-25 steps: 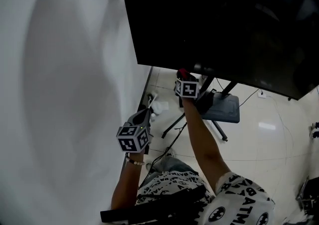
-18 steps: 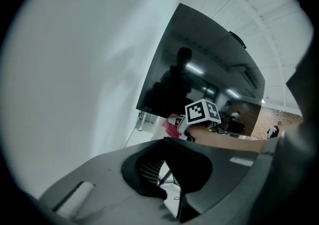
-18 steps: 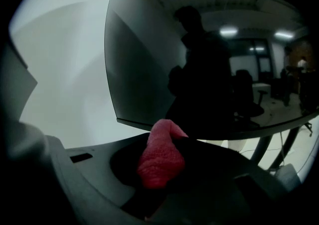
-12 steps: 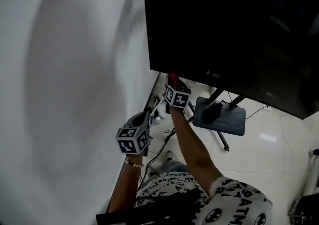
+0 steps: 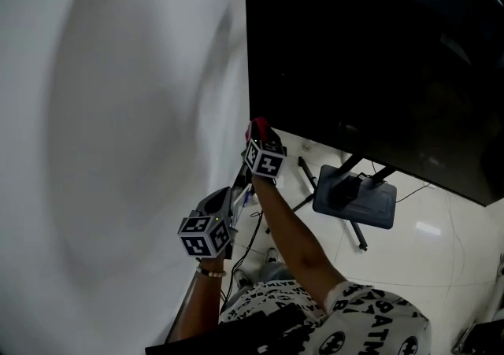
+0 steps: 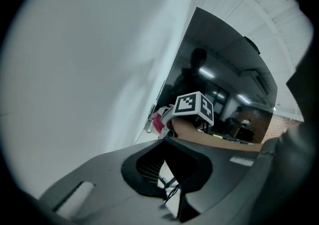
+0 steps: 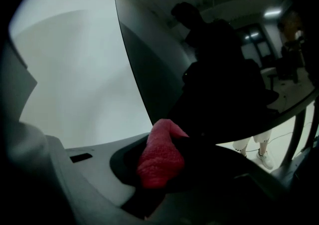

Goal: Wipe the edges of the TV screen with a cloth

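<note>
A white wall (image 5: 118,109) runs along the left side of the dark TV (image 5: 378,54). A grey stand base (image 5: 354,197) sits on the floor under the TV. The left claw (image 5: 227,194) hangs below the TV's lower left corner, its jaws drawn close together with nothing between them. The right claw (image 5: 257,128) pinches a red cloth (image 7: 158,158) against that same corner.

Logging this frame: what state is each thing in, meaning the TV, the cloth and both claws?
TV screen: switched off, dark, showing only reflections.
red cloth: bunched up, clamped in the right claw, at the screen's lower left corner.
right claw: shut on the red cloth.
left claw: shut, nothing between its jaws, lower down and apart from the screen.
</note>
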`<state>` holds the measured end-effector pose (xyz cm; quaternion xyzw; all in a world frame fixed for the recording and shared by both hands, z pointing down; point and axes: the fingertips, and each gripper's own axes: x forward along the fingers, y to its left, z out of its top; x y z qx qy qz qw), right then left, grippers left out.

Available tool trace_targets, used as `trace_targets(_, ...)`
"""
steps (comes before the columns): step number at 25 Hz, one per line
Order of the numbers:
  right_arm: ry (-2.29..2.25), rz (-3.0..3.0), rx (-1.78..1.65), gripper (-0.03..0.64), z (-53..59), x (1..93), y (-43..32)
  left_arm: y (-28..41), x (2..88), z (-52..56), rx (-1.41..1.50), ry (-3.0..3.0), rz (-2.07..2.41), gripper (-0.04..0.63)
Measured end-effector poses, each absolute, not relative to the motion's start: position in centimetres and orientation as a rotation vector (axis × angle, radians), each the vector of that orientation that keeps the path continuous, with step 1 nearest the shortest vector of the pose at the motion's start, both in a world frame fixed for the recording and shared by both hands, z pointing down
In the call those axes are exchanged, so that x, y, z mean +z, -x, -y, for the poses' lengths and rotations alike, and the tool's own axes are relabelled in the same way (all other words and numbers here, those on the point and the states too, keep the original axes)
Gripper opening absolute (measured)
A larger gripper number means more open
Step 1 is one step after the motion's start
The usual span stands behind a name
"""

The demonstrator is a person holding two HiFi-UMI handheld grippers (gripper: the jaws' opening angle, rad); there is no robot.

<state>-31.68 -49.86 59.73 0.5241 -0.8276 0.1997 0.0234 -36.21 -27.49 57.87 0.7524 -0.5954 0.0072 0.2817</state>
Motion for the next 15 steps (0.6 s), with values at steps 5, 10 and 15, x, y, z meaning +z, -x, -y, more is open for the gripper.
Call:
trace_targets(5,-1.632,2.601,0.594,0.061,50.3,57.8,33.9,37.8,57.6,27.0,-0.002,-1.987,1.622,0.0)
trace_targets(10,-1.67,2.675,0.572,0.061,50.2,55.4,35.4,39.0,56.7,26.4,-0.022,-1.983,1.637,0.0)
trace_targets(15,-1.715,2.666,0.449,0.061,50.1,53.6,35.2,39.1,56.6,26.7,-0.04,-1.992,1.645,0.0)
